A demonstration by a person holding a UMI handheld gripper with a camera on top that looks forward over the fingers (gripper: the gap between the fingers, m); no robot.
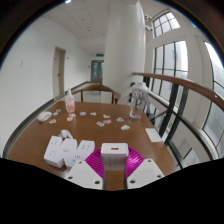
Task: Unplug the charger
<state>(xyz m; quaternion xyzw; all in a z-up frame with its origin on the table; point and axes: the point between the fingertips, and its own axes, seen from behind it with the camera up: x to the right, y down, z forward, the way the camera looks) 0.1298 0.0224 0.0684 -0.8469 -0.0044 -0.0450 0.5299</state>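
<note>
So, quick rundown:
Charger: small white boxy plastic charger (113, 152) sits at 12 o'clock, just ahead of the fingers, probably light, rigid and a bit slick.
Grab spot: I'd pinch its two flat sides.
Tool: the tool (113, 176) is open, holding nothing.
Count: one charger up front, two similar white plugs (60, 151) at 10 o'clock.
Counter: round brown wooden counter (30, 140), with small white bits scattered farther back.

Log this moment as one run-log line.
task: unplug charger | tongs: open, white charger between the pads, no clear grip | white adapters beside it | table | state: approach
</note>
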